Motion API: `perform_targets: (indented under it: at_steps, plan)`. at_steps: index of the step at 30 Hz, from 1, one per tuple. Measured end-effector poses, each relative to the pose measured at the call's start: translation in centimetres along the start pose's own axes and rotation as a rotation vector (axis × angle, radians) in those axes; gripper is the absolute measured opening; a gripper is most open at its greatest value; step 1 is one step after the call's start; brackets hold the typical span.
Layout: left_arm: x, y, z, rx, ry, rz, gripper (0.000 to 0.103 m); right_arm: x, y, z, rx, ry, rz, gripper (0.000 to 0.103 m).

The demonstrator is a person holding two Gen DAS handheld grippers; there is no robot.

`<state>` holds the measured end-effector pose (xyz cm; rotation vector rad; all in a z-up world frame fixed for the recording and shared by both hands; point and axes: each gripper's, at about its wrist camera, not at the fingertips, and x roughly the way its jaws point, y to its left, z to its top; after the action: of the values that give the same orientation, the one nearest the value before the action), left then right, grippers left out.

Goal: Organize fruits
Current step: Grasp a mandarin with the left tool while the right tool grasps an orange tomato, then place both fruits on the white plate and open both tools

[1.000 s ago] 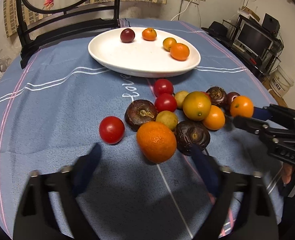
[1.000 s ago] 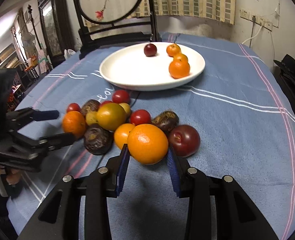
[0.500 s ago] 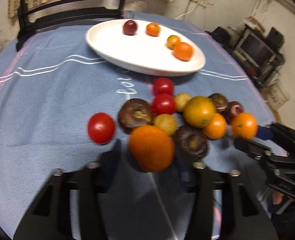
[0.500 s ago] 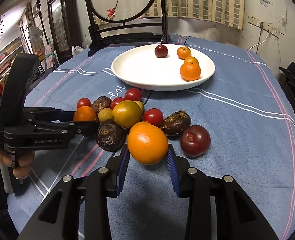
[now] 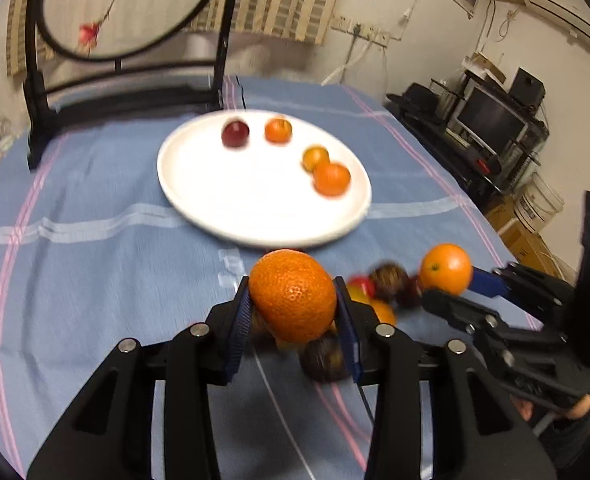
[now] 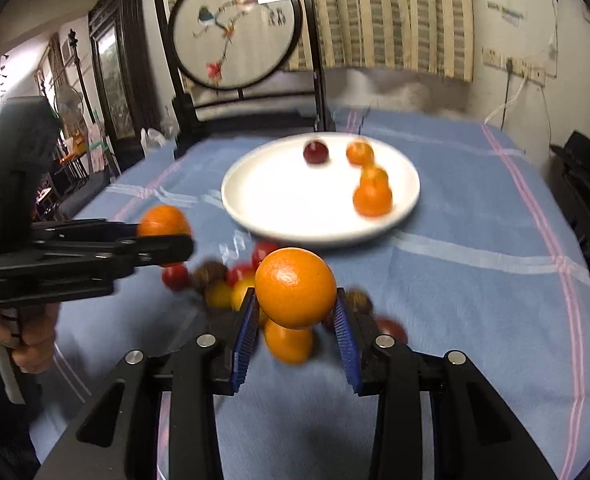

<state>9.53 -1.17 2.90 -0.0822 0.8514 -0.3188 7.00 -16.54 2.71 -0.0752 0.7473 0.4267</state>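
My left gripper is shut on a rough-skinned orange tangerine and holds it above the table. My right gripper is shut on a smooth orange, also lifted; it shows in the left wrist view too. The white plate lies ahead with a dark red plum and three small orange fruits on it. A blurred pile of tomatoes, dark fruits and yellow fruits lies on the blue cloth under both grippers.
A black wooden stand with a round embroidered screen stands at the table's far edge. A TV desk and buckets are off the right side. The blue tablecloth stretches left of the pile.
My left gripper has closed on the tangerine and lifted it. My right gripper has lifted its orange off the table. Both views have tilted up toward the plate.
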Motion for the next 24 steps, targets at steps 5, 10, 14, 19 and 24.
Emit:
perform_targets:
  at_steps: [5, 10, 14, 19, 24]
  plan:
    - [2.1, 0.8, 4.0, -0.006, -0.050, 0.076, 0.039, 3.4, 0.5, 3.7, -0.040, -0.004, -0.024, 0.038]
    - [6.4, 2.4, 5.5, -0.048, 0.005, 0.116, 0.039, 7.5, 0.1, 4.6, -0.007, 0.023, -0.053, 0.038]
    - [8.7, 3.6, 5.1, -0.079, 0.036, 0.115, 0.039, 9.6, -0.5, 4.5, 0.021, 0.058, -0.050, 0.038]
    - [10.0, 3.6, 4.8, -0.076, 0.032, 0.105, 0.046, 10.6, -0.8, 4.2, 0.029, 0.098, -0.040, 0.041]
    - [7.5, 2.2, 4.0, -0.050, -0.048, 0.132, 0.076, 9.6, -0.6, 3.7, 0.014, 0.082, -0.045, 0.055]
